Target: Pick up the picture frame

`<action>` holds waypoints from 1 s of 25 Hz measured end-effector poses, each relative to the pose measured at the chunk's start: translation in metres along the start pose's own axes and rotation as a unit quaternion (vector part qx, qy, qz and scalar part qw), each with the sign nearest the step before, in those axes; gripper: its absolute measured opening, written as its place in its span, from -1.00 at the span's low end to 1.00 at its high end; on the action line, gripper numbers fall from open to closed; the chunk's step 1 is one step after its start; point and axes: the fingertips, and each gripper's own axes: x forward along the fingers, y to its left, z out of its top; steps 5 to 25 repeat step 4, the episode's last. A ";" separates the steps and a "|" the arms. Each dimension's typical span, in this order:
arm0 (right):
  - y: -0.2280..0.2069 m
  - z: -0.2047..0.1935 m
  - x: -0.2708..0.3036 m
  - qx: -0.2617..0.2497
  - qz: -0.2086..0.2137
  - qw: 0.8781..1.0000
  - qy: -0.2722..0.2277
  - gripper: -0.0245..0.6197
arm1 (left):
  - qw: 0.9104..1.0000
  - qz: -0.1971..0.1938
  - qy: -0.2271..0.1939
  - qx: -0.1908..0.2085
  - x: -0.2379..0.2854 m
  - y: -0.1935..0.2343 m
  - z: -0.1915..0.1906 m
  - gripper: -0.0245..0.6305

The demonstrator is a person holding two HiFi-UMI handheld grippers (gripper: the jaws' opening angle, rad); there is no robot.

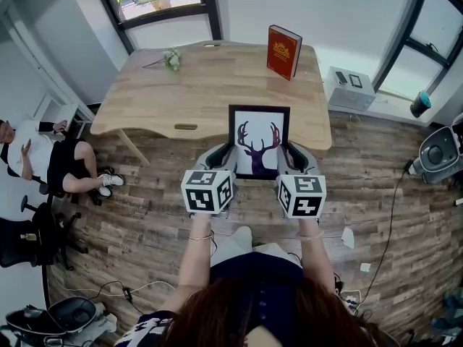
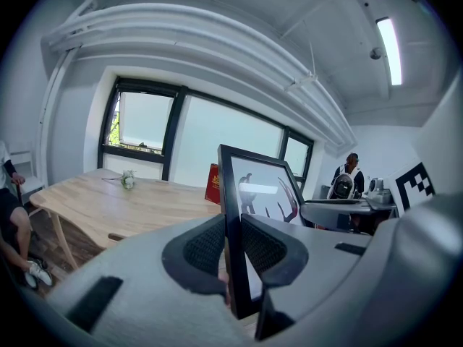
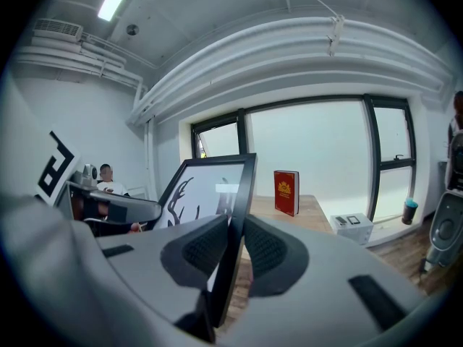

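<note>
A black picture frame [image 1: 259, 142] with a purple deer print is held up over the near edge of the wooden table [image 1: 181, 85]. My left gripper [image 1: 226, 152] is shut on the frame's left edge, and in the left gripper view the frame [image 2: 242, 223] stands clamped between the dark pads. My right gripper [image 1: 286, 152] is shut on the frame's right edge; the right gripper view shows the frame [image 3: 228, 230] pinched between its pads. The frame's lower part is hidden behind the grippers' marker cubes.
A red book [image 1: 283, 51] stands upright at the table's far right. A small white flower bunch [image 1: 171, 58] lies at the far left. A seated person [image 1: 51, 157] is at the left, a white box [image 1: 350, 87] and a round device [image 1: 434, 154] at the right.
</note>
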 end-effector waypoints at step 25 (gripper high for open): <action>0.000 0.002 0.002 -0.002 -0.001 1.000 -0.001 -0.70 | 1.000 -0.001 -0.002 -0.001 0.001 0.002 0.002 -0.67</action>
